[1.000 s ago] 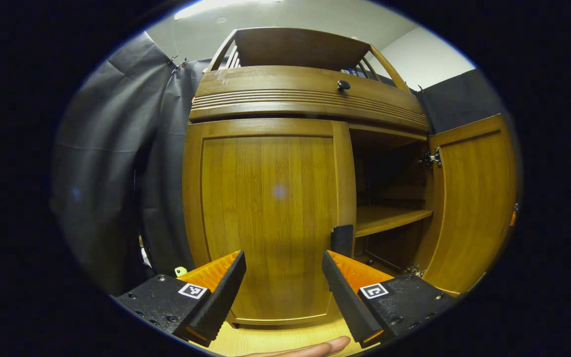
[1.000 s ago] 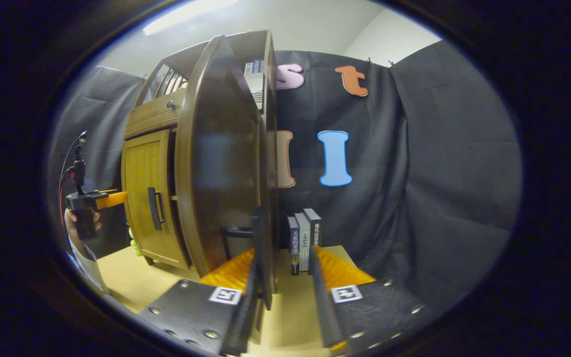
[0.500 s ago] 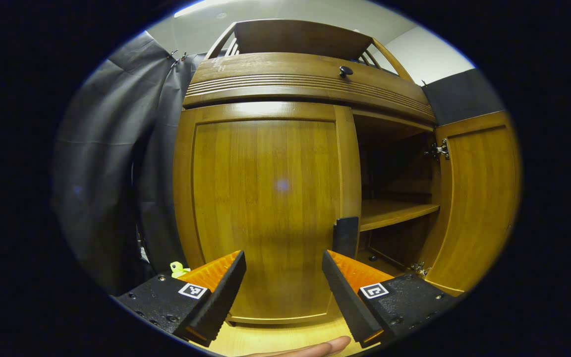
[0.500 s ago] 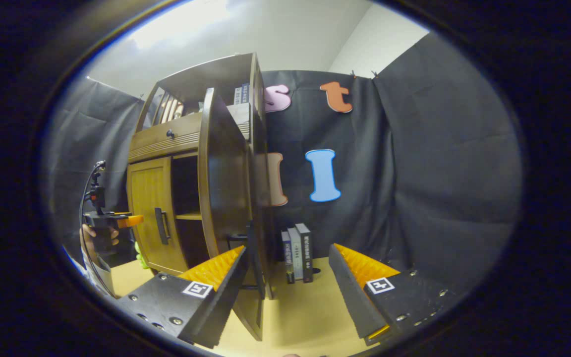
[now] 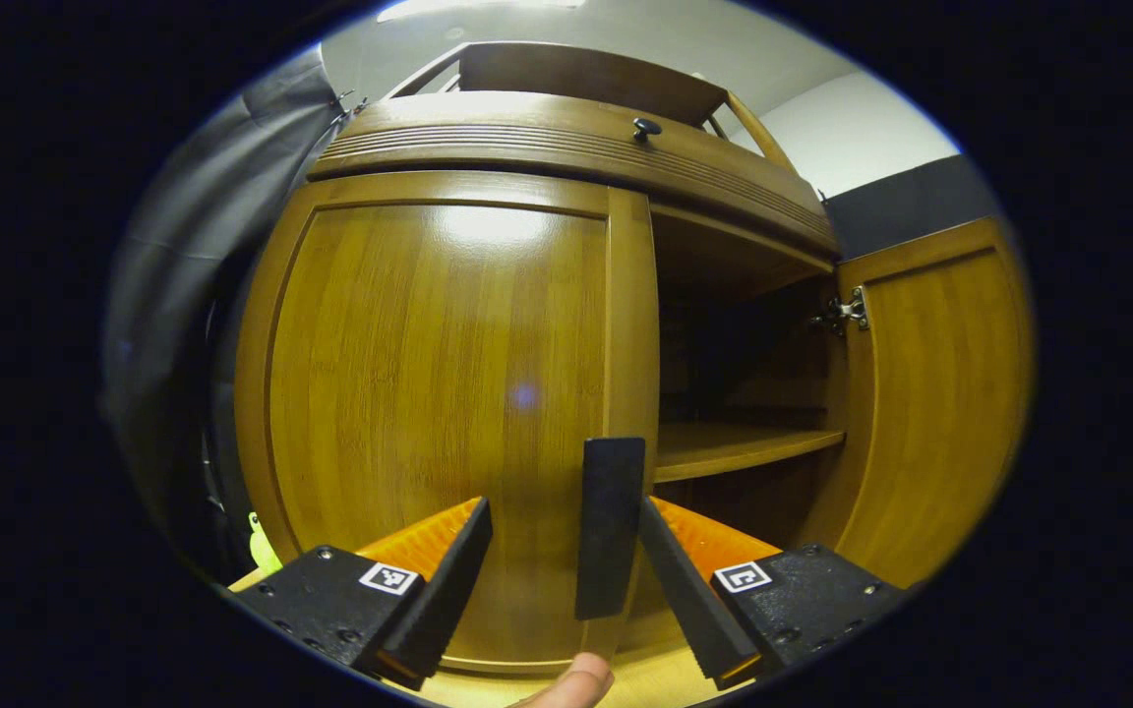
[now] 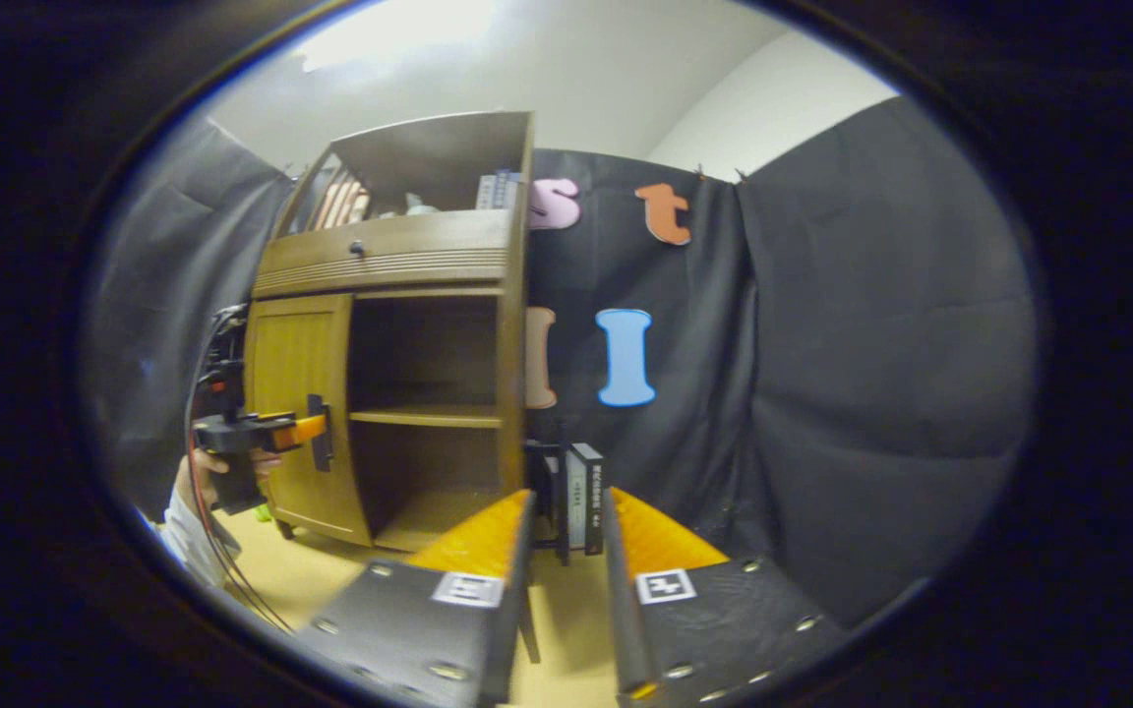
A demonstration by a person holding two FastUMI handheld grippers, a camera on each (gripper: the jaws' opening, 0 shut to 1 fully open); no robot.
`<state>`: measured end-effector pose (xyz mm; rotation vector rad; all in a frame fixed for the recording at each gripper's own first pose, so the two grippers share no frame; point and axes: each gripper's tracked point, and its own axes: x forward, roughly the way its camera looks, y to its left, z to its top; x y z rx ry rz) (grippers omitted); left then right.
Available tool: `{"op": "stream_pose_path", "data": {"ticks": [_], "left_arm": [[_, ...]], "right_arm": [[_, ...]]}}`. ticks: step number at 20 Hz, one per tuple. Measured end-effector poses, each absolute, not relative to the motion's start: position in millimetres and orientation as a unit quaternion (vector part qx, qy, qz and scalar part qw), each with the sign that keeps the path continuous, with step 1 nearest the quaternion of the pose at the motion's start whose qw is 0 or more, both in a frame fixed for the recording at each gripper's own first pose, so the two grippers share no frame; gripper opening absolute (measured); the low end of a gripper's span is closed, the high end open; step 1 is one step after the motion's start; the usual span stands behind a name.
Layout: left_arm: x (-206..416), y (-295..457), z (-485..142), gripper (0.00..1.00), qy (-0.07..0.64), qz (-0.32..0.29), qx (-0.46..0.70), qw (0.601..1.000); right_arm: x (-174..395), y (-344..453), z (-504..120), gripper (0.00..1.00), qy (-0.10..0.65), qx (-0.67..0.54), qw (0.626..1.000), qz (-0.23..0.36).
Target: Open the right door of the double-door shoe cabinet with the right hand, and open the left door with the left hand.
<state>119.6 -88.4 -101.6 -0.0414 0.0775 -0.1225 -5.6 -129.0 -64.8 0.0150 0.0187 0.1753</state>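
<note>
Closer now, my left gripper (image 5: 565,560) has its spread fingers around the left door's handle (image 5: 609,526); closing off-centre, they could slip. My right gripper (image 6: 566,580) looks nearly pressed together.

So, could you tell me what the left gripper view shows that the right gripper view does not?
Left gripper view: the left gripper is open, its fingers either side of the handle of the closed left door. It also gives the right door's inner face and hinge.

Right gripper view: the whole cabinet from farther off, books beside it, and a hand holding the left gripper at the handle.

Both: left door shut, right door open, the shelf and the knob.
</note>
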Motion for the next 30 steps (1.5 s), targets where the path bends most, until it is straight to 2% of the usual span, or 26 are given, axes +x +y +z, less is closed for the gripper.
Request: {"op": "stream_pose_path", "data": {"ticks": [1, 2, 5, 8, 10, 12, 15, 16, 19, 24, 30], "left_arm": [[121.8, -87.4, -105.9, 0.94, 0.042, -0.058, -0.017, 0.997], [124.3, -87.7, -109.3, 0.95, 0.045, -0.057, -0.013, 0.997], [123.4, -87.9, -115.5, 0.96, 0.052, -0.056, -0.015, 0.997], [126.2, -90.2, -107.9, 0.93, 0.027, -0.060, -0.003, 0.998], [128.0, -99.2, -107.1, 0.87, 0.026, -0.077, 0.012, 0.997], [128.7, -112.0, -112.4, 0.67, 0.039, -0.102, 0.013, 0.994], [131.0, -116.0, -120.7, 0.38, 0.058, -0.103, 0.008, 0.993], [129.9, -115.4, -118.2, 0.34, 0.053, -0.104, 0.005, 0.993], [116.1, -114.6, -117.8, 0.34, 0.059, -0.121, -0.013, 0.991], [90.9, -114.9, -111.4, 0.31, 0.080, -0.169, -0.020, 0.982], [48.4, -104.5, -104.7, 0.33, 0.098, -0.202, -0.044, 0.973]], "right_arm": [[-13.9, -116.8, -61.7, 0.07, 0.005, 0.004, 0.995, 0.097], [-19.8, -103.1, -58.4, 0.07, 0.003, 0.006, 0.994, 0.110], [-36.5, -62.4, -55.6, 0.78, 0.002, -0.006, 0.990, 0.144], [-45.9, -38.5, -57.8, 0.78, 0.000, -0.035, 0.988, 0.152], [-54.9, -19.1, -69.1, 0.99, 0.013, -0.040, 0.985, 0.169], [-62.6, -7.1, -79.4, 0.98, 0.025, -0.040, 0.983, 0.176], [-68.8, 6.8, -82.2, 0.98, 0.029, -0.032, 0.984, 0.175], [-69.5, 6.5, -83.6, 0.98, 0.029, -0.033, 0.984, 0.171], [-72.2, 4.4, -82.3, 0.98, 0.020, -0.037, 0.986, 0.160], [-94.1, 8.0, -80.3, 0.99, 0.013, -0.012, 0.983, 0.181], [-138.0, 11.7, -50.1, 0.99, -0.001, 0.083, 0.962, 0.261]]}}
